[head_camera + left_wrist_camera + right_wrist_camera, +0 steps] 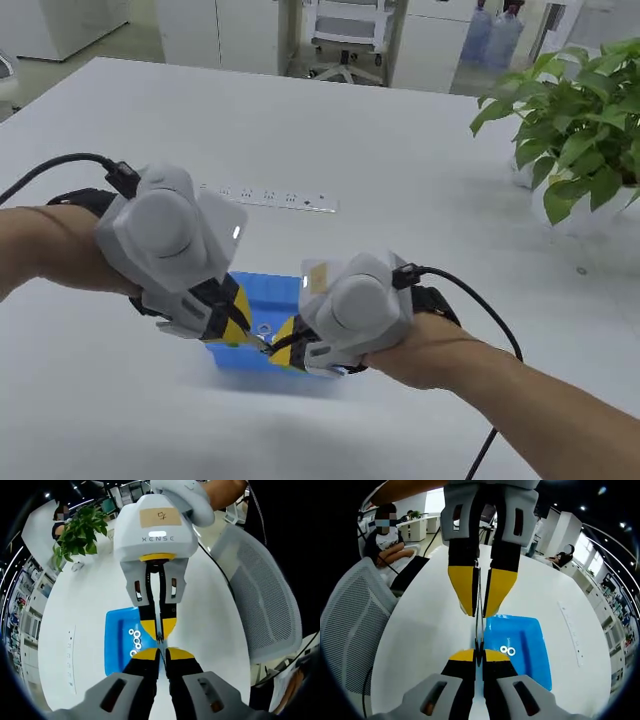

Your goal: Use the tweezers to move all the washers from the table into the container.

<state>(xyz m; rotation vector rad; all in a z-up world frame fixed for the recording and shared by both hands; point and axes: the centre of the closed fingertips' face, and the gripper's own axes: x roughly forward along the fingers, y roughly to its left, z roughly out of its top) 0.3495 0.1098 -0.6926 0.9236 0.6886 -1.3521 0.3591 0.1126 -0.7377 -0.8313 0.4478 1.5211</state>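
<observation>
Over the container [530, 645], left hand-held gripper [159, 655] and right hand-held gripper [477, 657] both pinch the tweezers [479, 625], likely steadying them above its washers [507, 650].

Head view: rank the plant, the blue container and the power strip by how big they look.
1. Plant, though cut off by the frame edge.
2. Blue container, partly covered.
3. Power strip, long but thin, and farther from the camera.

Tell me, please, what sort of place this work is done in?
Probably an open-plan office: a large white table with a green leafy potted plant on it, a grey mesh-backed office chair beside it, and more white desks with seated people behind.
</observation>
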